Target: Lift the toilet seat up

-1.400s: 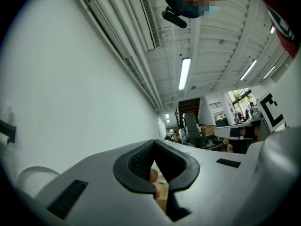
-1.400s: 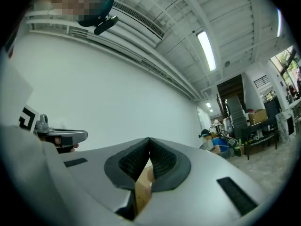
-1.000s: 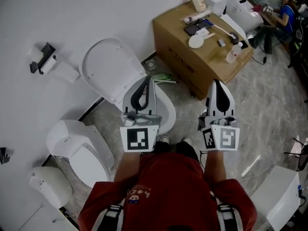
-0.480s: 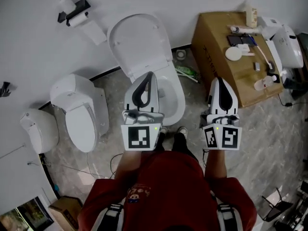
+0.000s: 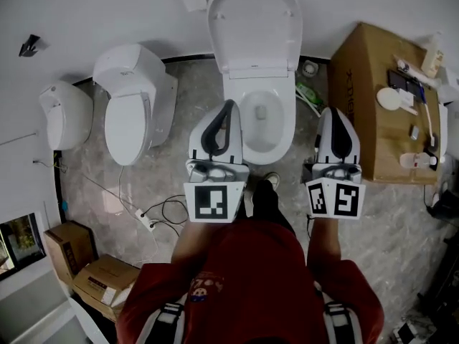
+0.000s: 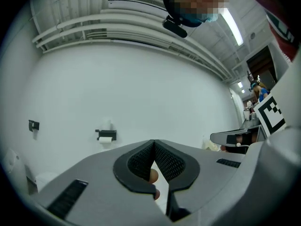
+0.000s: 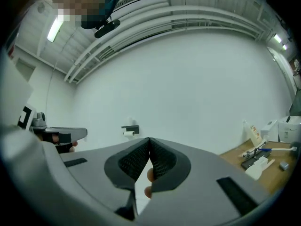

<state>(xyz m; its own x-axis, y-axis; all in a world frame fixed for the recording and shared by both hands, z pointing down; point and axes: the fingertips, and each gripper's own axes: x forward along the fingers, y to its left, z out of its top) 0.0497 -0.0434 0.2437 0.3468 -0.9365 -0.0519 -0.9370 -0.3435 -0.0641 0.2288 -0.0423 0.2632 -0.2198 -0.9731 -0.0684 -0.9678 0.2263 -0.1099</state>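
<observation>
Standing over the toilet [image 5: 259, 84], the person holds both grippers out level in front of the red shirt [image 5: 247, 278]. The left gripper [image 5: 229, 106] hangs above the left edge of the bowl, jaws pressed together at the tips and gripping nothing. The right gripper [image 5: 334, 113] is closed the same way and empty, over the floor between the bowl and the cardboard box [image 5: 362, 84]. The toilet's lid [image 5: 252, 27] stands upright against the wall. The toilet seat [image 5: 284, 110] seems to lie flat around the open bowl, though from above I cannot separate it from the rim. A second toilet [image 5: 133, 92] with its lid down sits just to the left. In both gripper views a toilet-paper holder [image 6: 106, 135] shows on the white wall ahead.
</observation>
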